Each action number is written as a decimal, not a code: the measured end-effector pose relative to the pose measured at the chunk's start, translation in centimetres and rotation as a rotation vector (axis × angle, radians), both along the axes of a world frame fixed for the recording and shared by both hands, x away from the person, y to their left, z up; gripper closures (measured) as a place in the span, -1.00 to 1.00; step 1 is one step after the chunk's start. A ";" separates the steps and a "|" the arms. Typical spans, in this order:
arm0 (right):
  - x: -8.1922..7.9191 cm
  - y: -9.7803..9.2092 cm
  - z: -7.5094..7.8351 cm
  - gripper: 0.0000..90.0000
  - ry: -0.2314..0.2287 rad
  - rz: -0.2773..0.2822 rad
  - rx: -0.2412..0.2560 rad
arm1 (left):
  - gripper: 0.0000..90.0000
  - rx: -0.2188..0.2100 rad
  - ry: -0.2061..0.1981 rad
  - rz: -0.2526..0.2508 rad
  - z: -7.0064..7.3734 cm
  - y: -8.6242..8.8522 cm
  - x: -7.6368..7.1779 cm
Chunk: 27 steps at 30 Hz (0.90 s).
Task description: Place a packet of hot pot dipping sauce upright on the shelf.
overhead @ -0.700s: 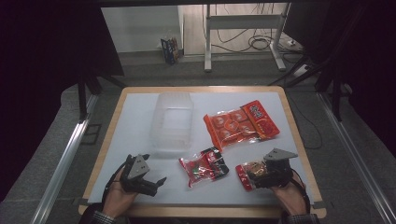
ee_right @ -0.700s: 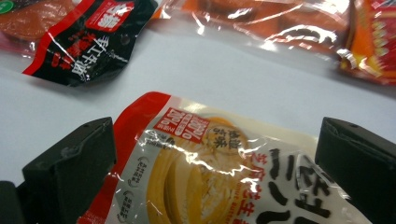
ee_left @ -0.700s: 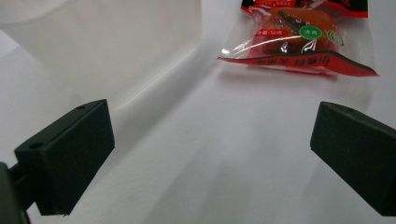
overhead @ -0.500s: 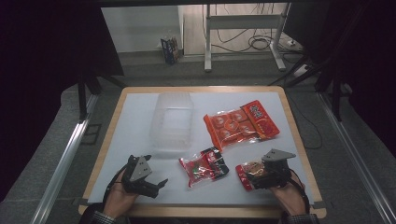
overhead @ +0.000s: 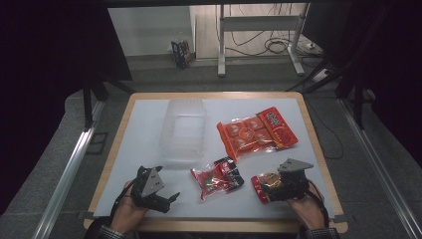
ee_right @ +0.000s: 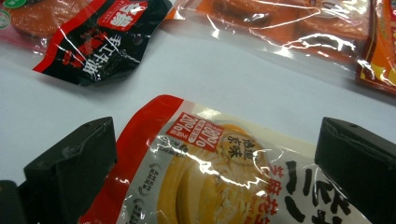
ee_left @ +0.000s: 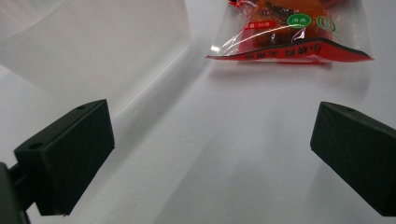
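Observation:
A clear plastic container [overhead: 183, 130] stands on the white tabletop [overhead: 139, 134], and its wall [ee_left: 93, 51] rises at the upper left of the left gripper view. My left gripper [overhead: 166, 199] is open near the front edge, its jaws [ee_left: 210, 154] wide over bare table. A small red and black packet [overhead: 216, 177] lies ahead of it [ee_left: 289, 32]. My right gripper [overhead: 268, 186] is open, its jaws [ee_right: 210, 168] straddling a red and yellow packet [ee_right: 224, 182] lying flat at the front right [overhead: 263, 180]. A large orange snack bag [overhead: 256, 131] lies beyond.
The table has a wooden rim [overhead: 214, 94]. The red and black packet [ee_right: 102, 32] and the large orange bag [ee_right: 289, 23] lie just past the right gripper's jaws. Bare white surface stretches along the left side [overhead: 134, 149].

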State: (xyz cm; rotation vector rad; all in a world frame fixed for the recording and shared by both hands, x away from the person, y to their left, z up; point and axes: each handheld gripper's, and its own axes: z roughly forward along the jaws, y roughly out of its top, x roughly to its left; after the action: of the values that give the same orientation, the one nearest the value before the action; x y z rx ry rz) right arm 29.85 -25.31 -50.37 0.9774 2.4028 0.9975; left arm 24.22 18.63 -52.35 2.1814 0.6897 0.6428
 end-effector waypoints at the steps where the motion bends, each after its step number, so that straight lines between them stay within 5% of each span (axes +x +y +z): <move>1: 0.0 0.0 0.0 -1.00 -0.004 0.000 0.004 | -1.00 0.002 0.003 0.001 0.0 0.0 0.0; 27: 1.3 -0.3 0.4 -1.00 0.001 -0.031 0.048 | -1.00 0.011 0.013 -0.001 -0.1 -0.1 0.0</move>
State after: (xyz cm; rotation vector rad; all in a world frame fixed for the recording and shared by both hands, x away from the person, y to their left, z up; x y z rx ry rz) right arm 31.17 -25.60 -49.97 1.0289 2.3670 1.0487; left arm 24.26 18.54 -52.46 2.1975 0.6930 0.6338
